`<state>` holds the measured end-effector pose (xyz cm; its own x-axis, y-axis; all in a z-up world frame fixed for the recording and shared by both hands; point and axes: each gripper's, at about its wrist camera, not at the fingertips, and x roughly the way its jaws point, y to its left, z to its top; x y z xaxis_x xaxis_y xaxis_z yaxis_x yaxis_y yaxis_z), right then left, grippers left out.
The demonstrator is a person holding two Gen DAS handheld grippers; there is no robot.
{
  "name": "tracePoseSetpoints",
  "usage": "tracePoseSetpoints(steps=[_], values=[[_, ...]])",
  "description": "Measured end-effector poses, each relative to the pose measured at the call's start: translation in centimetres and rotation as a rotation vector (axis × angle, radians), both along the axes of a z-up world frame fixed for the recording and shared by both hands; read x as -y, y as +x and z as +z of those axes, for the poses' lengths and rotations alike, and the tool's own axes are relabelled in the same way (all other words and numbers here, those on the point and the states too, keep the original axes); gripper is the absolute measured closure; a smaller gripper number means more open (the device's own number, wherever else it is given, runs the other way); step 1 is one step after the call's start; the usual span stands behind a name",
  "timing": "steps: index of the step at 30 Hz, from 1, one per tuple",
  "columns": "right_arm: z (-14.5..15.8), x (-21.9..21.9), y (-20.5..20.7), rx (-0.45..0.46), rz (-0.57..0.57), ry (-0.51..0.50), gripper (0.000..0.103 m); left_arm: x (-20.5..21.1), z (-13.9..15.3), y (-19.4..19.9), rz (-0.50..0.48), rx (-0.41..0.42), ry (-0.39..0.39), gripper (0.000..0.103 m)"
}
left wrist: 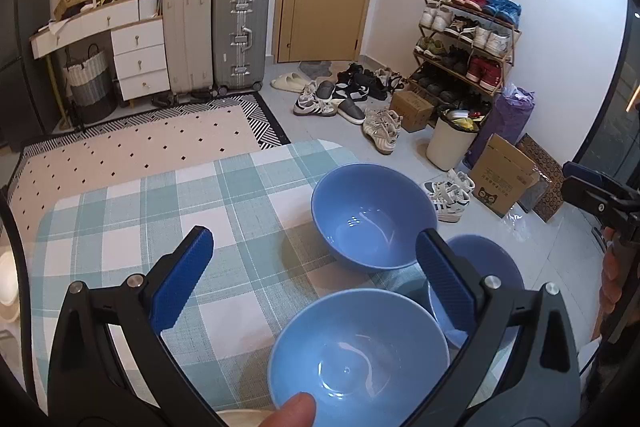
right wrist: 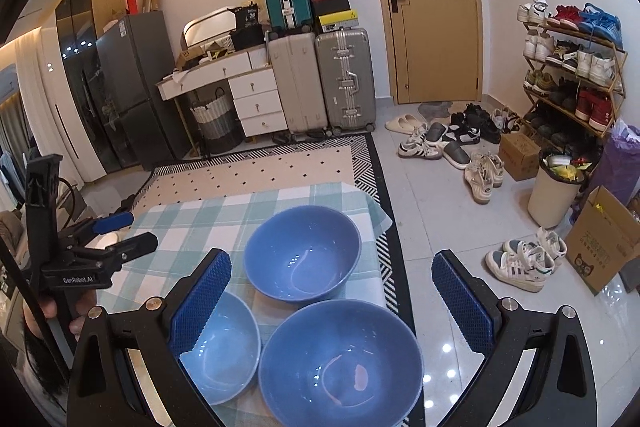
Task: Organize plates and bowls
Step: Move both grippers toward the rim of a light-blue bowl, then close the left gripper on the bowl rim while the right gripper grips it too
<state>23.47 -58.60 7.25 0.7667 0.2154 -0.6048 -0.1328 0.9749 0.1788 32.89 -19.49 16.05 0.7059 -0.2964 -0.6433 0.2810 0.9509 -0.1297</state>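
Three blue bowls stand empty and upright on a table with a green plaid cloth point(left wrist: 160, 207) point(right wrist: 192, 223). The far bowl point(left wrist: 374, 215) point(right wrist: 302, 255) sits near the table's far right corner. A nearer bowl point(left wrist: 360, 355) point(right wrist: 224, 347) lies below my left gripper point(left wrist: 314, 239) point(right wrist: 136, 230), which hovers open and holds nothing. The third bowl point(left wrist: 484, 259) point(right wrist: 340, 363) is at the right table edge, partly hidden behind a left finger. My right gripper point(right wrist: 332, 261) point(left wrist: 570, 181) is open above the far and third bowls, touching neither.
Beyond the table lie a patterned rug point(left wrist: 140, 143), loose shoes point(right wrist: 480, 175), a bin point(right wrist: 554, 191), cardboard boxes point(right wrist: 604, 239) and a shoe rack point(right wrist: 572, 67). Suitcases point(right wrist: 320, 83) and a white desk stand at the back wall. A white item point(right wrist: 108, 239) shows under the left gripper.
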Motion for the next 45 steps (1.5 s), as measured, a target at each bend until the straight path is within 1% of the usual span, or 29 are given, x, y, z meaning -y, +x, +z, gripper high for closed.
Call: tracePoseSetpoints(steps=[4, 6, 12, 17, 22, 25, 29, 30, 31, 33, 34, 36, 39, 41, 43, 45], values=[[-1.5, 0.5, 2.1, -0.035, -0.010, 0.020, 0.001, 0.5, -1.2, 2.1, 0.004, -0.028, -0.001, 0.002], [-2.1, 0.7, 3.1, -0.046, -0.017, 0.005, 0.001, 0.7, -1.9, 3.1, 0.003, -0.039, 0.001, 0.002], [-4.1, 1.0, 5.9, -0.101, -0.008, 0.012, 0.001, 1.9, -3.8, 6.0, 0.006, -0.069, 0.005, 0.002], [-6.0, 0.7, 8.4, -0.157, 0.012, 0.019, 0.001, 3.1, -5.4, 8.1, 0.008, -0.101, 0.030, 0.002], [-8.0, 0.2, 10.8, -0.215, 0.025, 0.035, 0.001, 3.7, -7.1, 9.8, 0.014, -0.140, 0.033, 0.002], [-9.2, -0.2, 12.1, -0.242, 0.035, 0.039, 0.001, 4.0, -8.3, 10.8, 0.030, -0.158, 0.056, 0.002], [-10.8, -0.4, 13.7, -0.275, 0.040, 0.050, 0.001, 4.2, -9.8, 11.8, 0.016, -0.206, 0.029, 0.003], [-11.2, -0.4, 13.9, -0.284, 0.040, 0.051, 0.002, 4.3, -10.3, 12.1, 0.017, -0.218, 0.027, 0.006], [-11.6, -0.4, 14.3, -0.294, 0.039, 0.050, 0.005, 4.3, -10.5, 12.3, 0.017, -0.223, 0.027, 0.008], [-12.4, -0.5, 15.0, -0.319, 0.043, 0.049, 0.009, 4.6, -11.3, 12.9, 0.012, -0.237, 0.039, 0.016], [-12.8, -0.4, 15.1, -0.328, 0.040, 0.052, 0.013, 4.8, -11.6, 13.1, 0.009, -0.245, 0.042, 0.019], [-13.6, -0.3, 15.6, -0.354, 0.039, 0.055, 0.018, 5.1, -12.4, 13.7, -0.005, -0.274, 0.043, 0.037], [-14.5, -0.4, 16.0, -0.371, 0.049, 0.057, 0.024, 5.6, -13.7, 14.5, -0.023, -0.315, 0.028, 0.046], [-15.1, -0.4, 16.3, -0.385, 0.047, 0.050, 0.030, 5.9, -14.3, 14.7, -0.029, -0.329, 0.019, 0.052], [-15.6, -0.7, 16.6, -0.398, 0.051, 0.042, 0.031, 6.1, -14.8, 14.9, -0.034, -0.337, 0.020, 0.059], [-16.1, -1.0, 16.8, -0.409, 0.058, 0.029, 0.040, 6.4, -15.1, 15.0, -0.038, -0.345, 0.029, 0.068]])
